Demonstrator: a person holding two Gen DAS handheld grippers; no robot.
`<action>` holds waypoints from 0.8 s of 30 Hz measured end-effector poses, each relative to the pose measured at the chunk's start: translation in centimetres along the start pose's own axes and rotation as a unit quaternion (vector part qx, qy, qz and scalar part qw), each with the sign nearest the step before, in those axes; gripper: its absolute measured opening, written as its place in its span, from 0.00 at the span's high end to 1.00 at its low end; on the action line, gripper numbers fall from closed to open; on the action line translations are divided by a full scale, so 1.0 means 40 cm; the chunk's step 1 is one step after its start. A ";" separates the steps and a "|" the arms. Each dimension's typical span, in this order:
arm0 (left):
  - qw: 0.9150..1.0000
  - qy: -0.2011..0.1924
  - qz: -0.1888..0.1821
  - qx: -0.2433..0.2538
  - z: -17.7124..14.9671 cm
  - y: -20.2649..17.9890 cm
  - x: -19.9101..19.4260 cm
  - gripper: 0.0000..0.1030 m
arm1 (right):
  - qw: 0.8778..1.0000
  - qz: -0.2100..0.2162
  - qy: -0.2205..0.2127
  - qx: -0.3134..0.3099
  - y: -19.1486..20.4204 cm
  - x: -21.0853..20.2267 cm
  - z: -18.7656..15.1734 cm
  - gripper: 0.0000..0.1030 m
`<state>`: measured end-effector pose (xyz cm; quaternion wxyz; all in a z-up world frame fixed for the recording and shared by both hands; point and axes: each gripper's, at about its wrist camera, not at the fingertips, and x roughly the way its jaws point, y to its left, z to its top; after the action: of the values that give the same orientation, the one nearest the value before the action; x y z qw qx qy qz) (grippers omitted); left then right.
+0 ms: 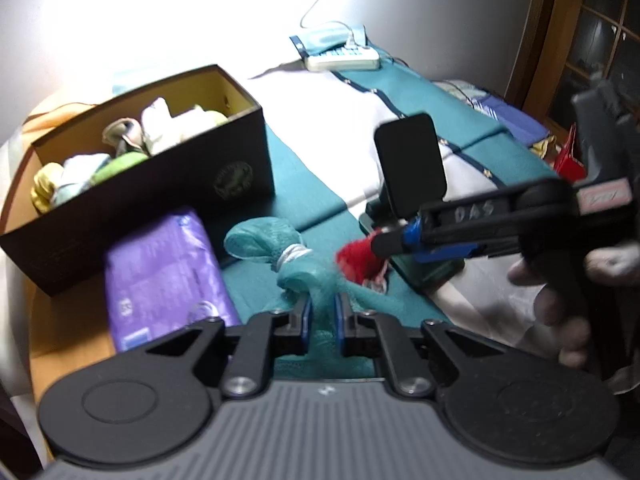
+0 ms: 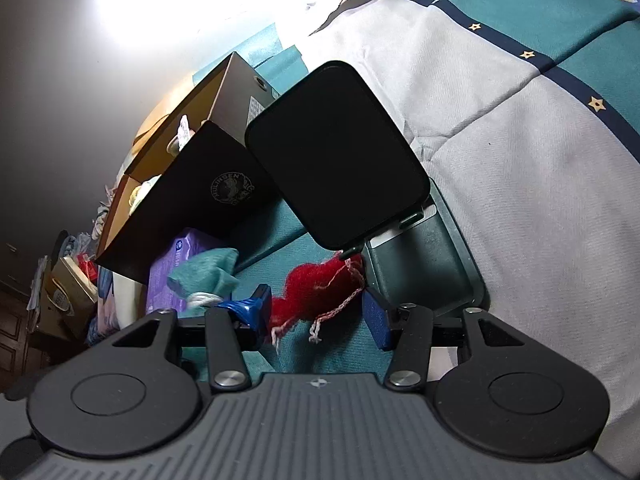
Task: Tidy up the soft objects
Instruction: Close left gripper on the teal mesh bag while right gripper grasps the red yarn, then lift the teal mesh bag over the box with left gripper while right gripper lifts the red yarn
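A: Two grippers are seen over the bedspread. What is held by the left gripper?

B: Teal mesh cloth — a bundle tied w/ a white band. Its tail is pinched between the blue pads, fingers narrow, closed on the fabric. The knotted end lies ahead of the tips, on the teal part of the bedspread, just beside a purple packet.

A: And the right gripper?

B: Fingers are spread wide; nothing is clamped. A red fuzzy item w/ pale pink strings is seen between the pads, lying on the cloth. Contact w/ the left-side pad looks likely in the right wrist view, but it can't be told for sure. In the left wrist view the same gripper is seen coming in from the right, tips at the red item.

A: Where is the box?

B: Dark box, open top, is set behind the purple packet, touching it or nearly so. Soft pieces — white, green, yellow — are piled inside.

A: Anything else nearby?

B: A black tablet-like device is propped on a dark green stand, just past the red item. A white power strip is seen at the far end of the bed.
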<state>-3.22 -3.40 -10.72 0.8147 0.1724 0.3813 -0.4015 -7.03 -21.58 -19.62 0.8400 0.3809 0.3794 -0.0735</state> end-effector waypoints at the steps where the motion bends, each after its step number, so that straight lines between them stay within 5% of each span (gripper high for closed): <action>1: 1.000 -0.005 0.000 -0.004 0.003 0.007 -0.010 0.92 | 1.000 -0.003 0.000 -0.009 0.007 0.006 -0.001 0.66; 17: 0.996 -0.047 0.034 -0.068 -0.013 0.124 -0.120 0.92 | 0.991 -0.065 -0.014 -0.119 0.081 0.097 -0.059 0.66; 24: 0.996 -0.054 0.027 -0.064 -0.015 0.145 -0.129 0.92 | 0.993 -0.060 -0.022 -0.100 0.068 0.082 -0.059 0.89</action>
<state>-0.94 3.24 -7.32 0.8540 0.1080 0.3567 -0.3630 -4.96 -17.48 -21.30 0.8760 0.2699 0.3887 -0.0935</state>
